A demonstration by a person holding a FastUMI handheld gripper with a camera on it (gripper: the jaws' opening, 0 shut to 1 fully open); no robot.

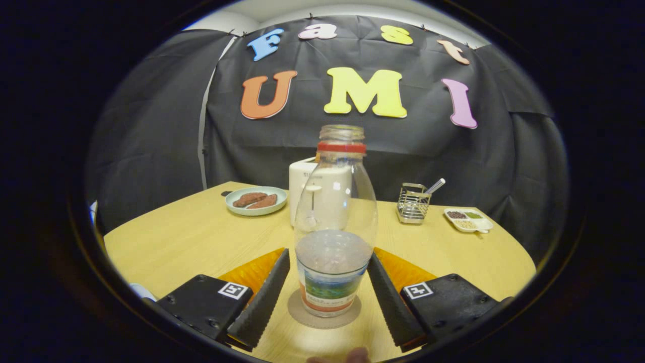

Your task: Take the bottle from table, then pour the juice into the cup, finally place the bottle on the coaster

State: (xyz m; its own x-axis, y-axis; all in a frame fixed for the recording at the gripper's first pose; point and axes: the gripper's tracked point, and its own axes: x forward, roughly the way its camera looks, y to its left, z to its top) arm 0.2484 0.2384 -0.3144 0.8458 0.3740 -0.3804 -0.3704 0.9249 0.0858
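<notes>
Flanking the bottle [335,222], the jaws of the gripper [328,282] stand spread with a gap on each side, gripping nothing. Upright and uncapped, the bottle already sits centred on the round coaster [302,312] on the worktop [191,237], so the placing looks done. Backing straight out, with neither finger brushing the glass, should leave it standing.

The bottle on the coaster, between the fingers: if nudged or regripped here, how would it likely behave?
The bottle looks clear and nearly empty, so probably light. It is tall with a narrow neck and stands on a small coaster, so a push high up might tip it. Its smooth wall may be slippery. The gripper is open, its fingers flanking the bottle without clearly touching.
</notes>
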